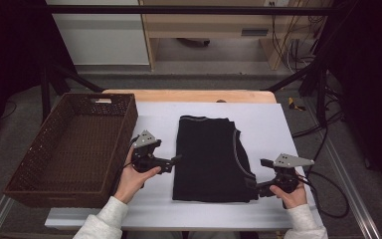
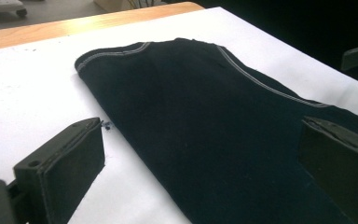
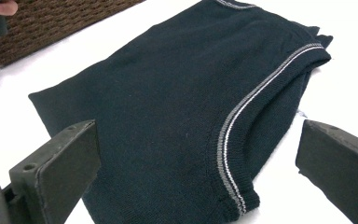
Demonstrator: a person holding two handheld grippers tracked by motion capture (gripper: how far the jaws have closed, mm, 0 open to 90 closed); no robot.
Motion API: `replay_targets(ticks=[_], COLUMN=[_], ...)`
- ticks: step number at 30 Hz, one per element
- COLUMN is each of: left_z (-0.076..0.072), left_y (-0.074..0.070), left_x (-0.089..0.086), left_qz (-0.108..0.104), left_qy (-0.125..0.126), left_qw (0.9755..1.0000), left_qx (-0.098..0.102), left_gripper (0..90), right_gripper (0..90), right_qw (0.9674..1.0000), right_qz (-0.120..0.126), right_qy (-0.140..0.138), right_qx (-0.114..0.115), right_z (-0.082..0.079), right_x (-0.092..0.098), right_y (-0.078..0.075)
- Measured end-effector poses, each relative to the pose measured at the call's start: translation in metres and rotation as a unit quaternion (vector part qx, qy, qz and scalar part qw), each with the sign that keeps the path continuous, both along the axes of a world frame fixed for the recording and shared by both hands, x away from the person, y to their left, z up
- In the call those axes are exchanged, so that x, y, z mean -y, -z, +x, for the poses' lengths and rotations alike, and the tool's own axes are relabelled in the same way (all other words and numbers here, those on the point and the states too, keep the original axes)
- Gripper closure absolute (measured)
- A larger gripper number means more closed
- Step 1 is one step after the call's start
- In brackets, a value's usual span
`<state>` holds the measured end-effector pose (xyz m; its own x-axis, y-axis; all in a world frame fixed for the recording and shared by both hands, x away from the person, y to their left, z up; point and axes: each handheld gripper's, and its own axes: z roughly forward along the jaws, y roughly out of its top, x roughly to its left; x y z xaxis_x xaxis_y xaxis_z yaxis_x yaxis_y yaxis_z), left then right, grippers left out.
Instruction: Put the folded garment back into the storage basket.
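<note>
A black knitted garment [image 1: 209, 158] with a grey-white stripe along its seam lies folded flat on the white table top. My left gripper [image 1: 178, 159] is at its left edge, open, jaws spread wide over the dark cloth [image 2: 205, 126] with nothing between them. At the garment's near right corner my right gripper [image 1: 252, 188] is open too, its jaws either side of the striped edge [image 3: 228, 140] without touching it.
A brown woven basket [image 1: 45, 149] stands empty at the left of the table, close to my left hand. The white table cover [image 1: 273, 129] ends in a wooden edge [image 1: 189, 95] at the back. Cables hang at the right.
</note>
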<state>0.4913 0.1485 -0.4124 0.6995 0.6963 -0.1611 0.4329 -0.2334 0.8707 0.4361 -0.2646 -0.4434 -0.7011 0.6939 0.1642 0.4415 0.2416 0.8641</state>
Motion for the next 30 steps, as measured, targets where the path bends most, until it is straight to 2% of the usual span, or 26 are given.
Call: replay_targets(ticks=[5,11,17,19,26,30], left_z=[0.009,0.017,0.023,0.028,0.038,0.045], left_y=[-0.002,-0.004,-0.004,-0.005,-0.006,-0.007], left_x=[0.004,0.013,0.018,0.02,0.025,0.029], left_qz=[0.0,0.017,0.023,0.032,0.034,0.043], left_qy=[-0.006,-0.005,-0.009,-0.012,-0.016,-0.02], left_qw=[1.0,0.9998,0.9997,0.9994,0.9993,0.9989], left_qx=[0.0,0.006,0.008,0.006,0.006,0.005], left_gripper=[0.9,0.9,1.2,1.1,1.2,1.2], right_gripper=[0.3,0.3,0.3,0.3,0.3,0.3], right_qw=[1.0,1.0,1.0,1.0,1.0,1.0], right_qz=[-0.003,-0.003,-0.002,-0.004,-0.005,-0.006], right_qy=[0.0,-0.001,0.0,0.0,-0.001,-0.001], right_qx=[0.0,0.001,0.001,0.001,0.0,-0.001], right_z=[0.0,0.0,0.0,0.0,0.001,0.001], right_x=[-0.001,0.0,0.0,-0.001,-0.001,-0.001], right_y=[0.0,0.001,0.001,0.001,0.001,0.002])
